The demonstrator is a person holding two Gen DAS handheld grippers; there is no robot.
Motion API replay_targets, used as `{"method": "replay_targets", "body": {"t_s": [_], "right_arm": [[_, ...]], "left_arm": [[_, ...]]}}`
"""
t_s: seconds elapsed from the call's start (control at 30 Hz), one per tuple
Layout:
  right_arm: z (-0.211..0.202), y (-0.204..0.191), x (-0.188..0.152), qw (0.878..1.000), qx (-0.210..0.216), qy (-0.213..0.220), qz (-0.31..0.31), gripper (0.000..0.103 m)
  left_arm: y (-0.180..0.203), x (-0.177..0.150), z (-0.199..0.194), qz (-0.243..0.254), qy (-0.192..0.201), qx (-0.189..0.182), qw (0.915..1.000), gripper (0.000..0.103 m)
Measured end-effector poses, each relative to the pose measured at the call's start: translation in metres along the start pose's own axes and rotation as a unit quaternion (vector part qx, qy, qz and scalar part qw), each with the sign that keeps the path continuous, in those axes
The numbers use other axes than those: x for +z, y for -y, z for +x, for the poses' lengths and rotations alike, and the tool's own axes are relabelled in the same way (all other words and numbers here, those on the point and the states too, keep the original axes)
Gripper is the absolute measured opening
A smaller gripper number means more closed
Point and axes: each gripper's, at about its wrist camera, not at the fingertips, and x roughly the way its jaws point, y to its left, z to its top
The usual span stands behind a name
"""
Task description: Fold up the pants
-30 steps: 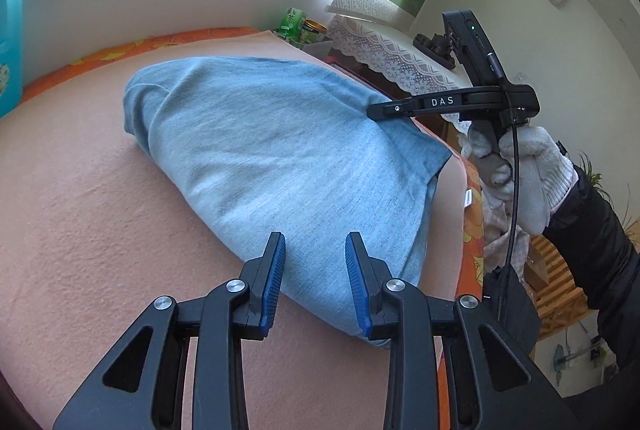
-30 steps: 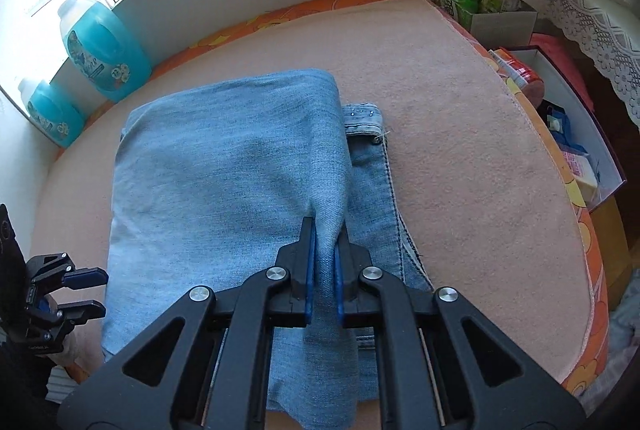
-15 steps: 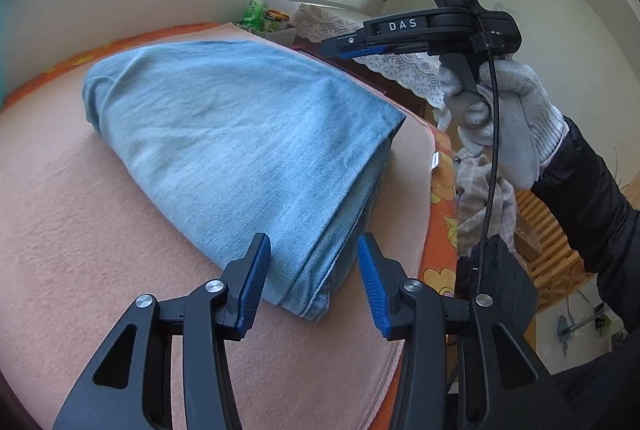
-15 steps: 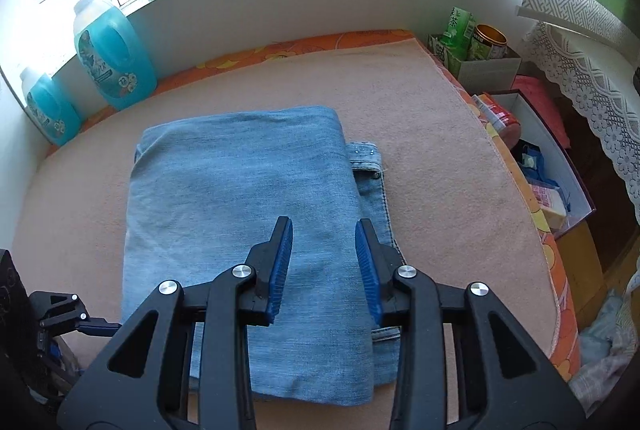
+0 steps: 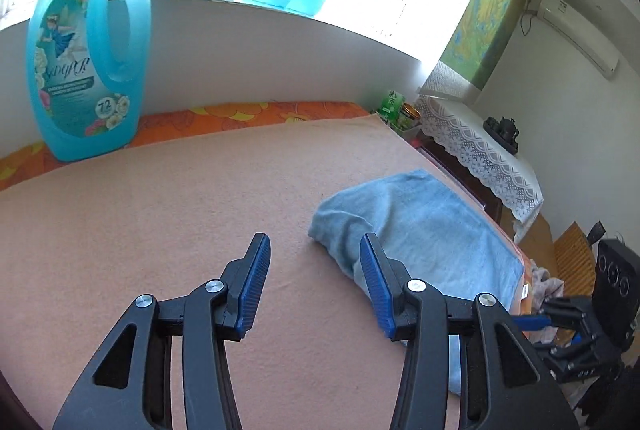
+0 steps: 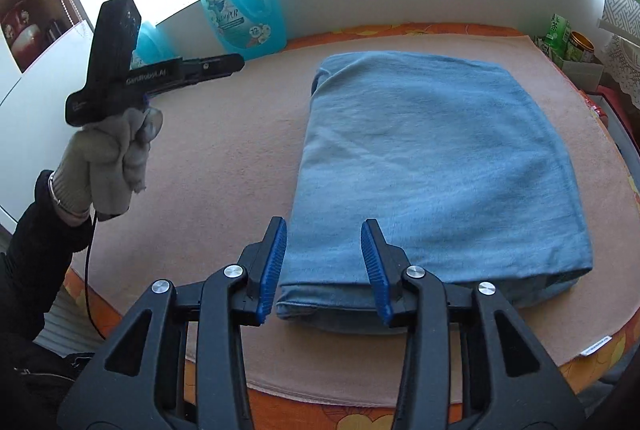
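At centre right of the right-wrist frame, the pants (image 6: 432, 165) lie folded on the pink tabletop (image 6: 224, 165). Both the left hand-held gripper (image 5: 312, 286) and right hand-held gripper (image 6: 324, 266) are apart, empty. Folding looks finished; next probably just a final smoothing.

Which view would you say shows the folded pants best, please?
The right wrist view: the pants lie whole and central there, a flat folded stack with all edges visible beyond the open right gripper. The left wrist view shows them off to the right, partly hidden behind a finger of the open left gripper.
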Motion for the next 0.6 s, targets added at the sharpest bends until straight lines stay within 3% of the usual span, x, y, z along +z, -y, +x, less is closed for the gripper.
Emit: {"method": "replay_targets", "body": {"t_s": [0.17, 0.3, 0.37, 0.6], "right_arm": [[0.007, 0.000, -0.031, 0.998, -0.012, -0.014, 0.053, 0.041], [0.010, -0.001, -0.038, 0.995, 0.020, -0.017, 0.095, 0.048], [0.015, -0.008, -0.036, 0.996, 0.007, -0.017, 0.087, 0.052], [0.030, -0.013, -0.031, 0.996, -0.038, -0.018, 0.078, 0.049]], "left_arm": [[-0.020, 0.005, 0.038, -0.030, -0.053, -0.055, 0.9966, 0.045], [-0.023, 0.004, 0.060, -0.022, -0.077, -0.068, 0.9945, 0.045], [-0.025, 0.005, 0.068, -0.021, -0.082, -0.070, 0.9939, 0.045], [-0.022, 0.006, 0.085, -0.013, -0.102, -0.110, 0.9886, 0.045]]}}
